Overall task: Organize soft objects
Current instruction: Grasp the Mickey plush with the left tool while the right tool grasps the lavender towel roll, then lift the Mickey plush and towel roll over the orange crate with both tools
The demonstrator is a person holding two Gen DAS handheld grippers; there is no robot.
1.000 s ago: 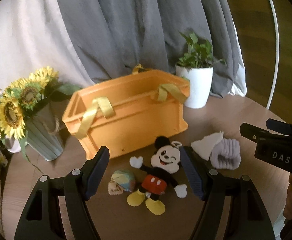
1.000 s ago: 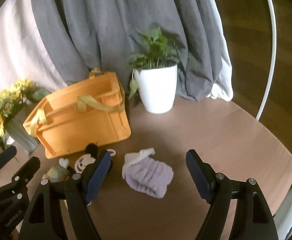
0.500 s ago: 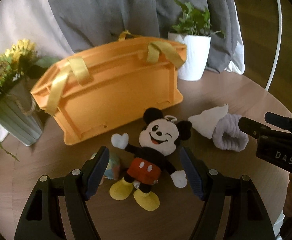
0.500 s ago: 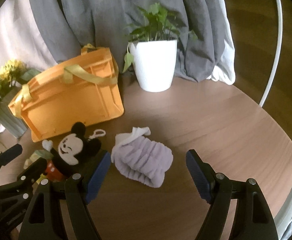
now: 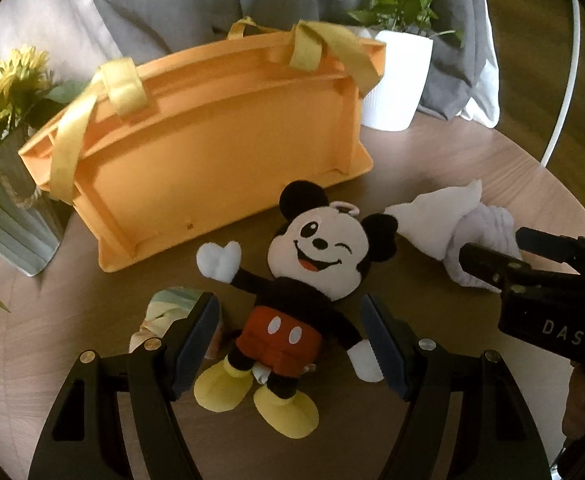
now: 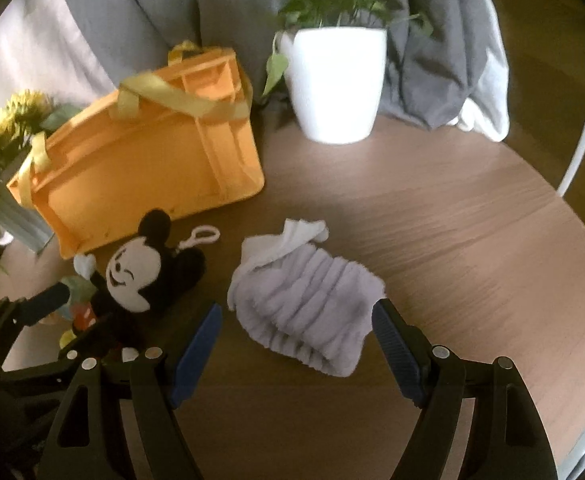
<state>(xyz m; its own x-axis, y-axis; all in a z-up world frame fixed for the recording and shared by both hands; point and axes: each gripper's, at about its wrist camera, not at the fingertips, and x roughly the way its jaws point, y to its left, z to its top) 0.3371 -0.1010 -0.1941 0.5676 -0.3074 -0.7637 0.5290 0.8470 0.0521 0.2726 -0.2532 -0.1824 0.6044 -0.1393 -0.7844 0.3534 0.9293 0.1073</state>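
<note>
Lying on its back on the wooden surface, the mouse plush sits between the spread fingers of the left gripper, which flank its waist without touching it. A small pastel cube lies just beside the plush, partly behind the left finger. The right gripper, also spread wide, straddles a lilac headband with a white cloth tucked at its far end. Behind the plush stands the orange crate with yellow straps; its inside is hidden from both views, so its contents cannot be told. A white pot holds a green plant, and a ribbed vase holds sunflowers
</note>
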